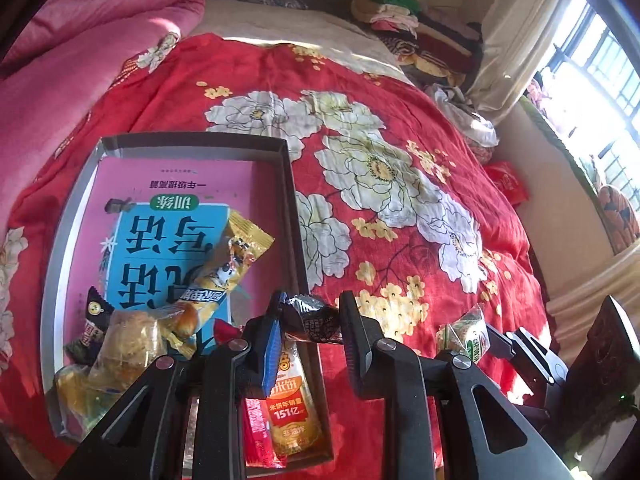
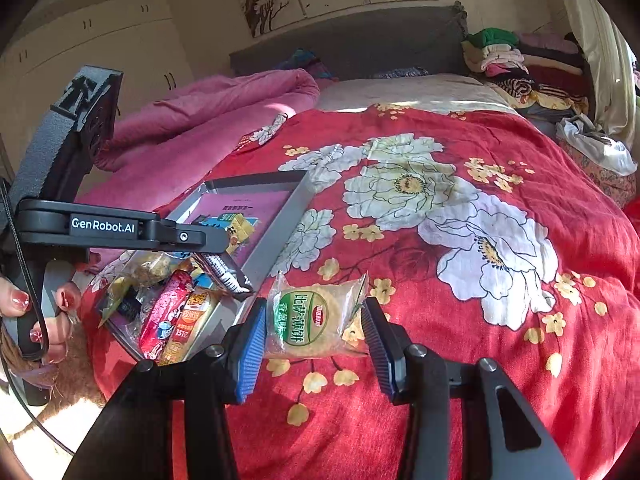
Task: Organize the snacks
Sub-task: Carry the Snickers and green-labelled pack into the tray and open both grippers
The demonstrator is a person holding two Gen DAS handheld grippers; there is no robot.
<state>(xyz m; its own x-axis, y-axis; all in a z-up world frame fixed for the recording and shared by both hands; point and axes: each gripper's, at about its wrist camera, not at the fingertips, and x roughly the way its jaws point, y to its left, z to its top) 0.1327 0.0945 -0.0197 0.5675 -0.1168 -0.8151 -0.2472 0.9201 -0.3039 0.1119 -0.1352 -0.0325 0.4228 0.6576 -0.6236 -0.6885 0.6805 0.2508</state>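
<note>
Left wrist view: a dark candy (image 1: 314, 318) is clamped in the left claw (image 1: 308, 322) over the box (image 1: 291, 184); a cracker pack (image 2: 316, 322) is gripped by the right claw (image 2: 316, 344).

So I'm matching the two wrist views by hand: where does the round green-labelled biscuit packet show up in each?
Left wrist view: green-labelled biscuit packet at lower right, small, between the right gripper's jaws, over the red bedspread.
Right wrist view: the packet at lower centre, large, between the gripper's own jaws.
Shared landmark: the grey tray, left of the packet in both.
</note>
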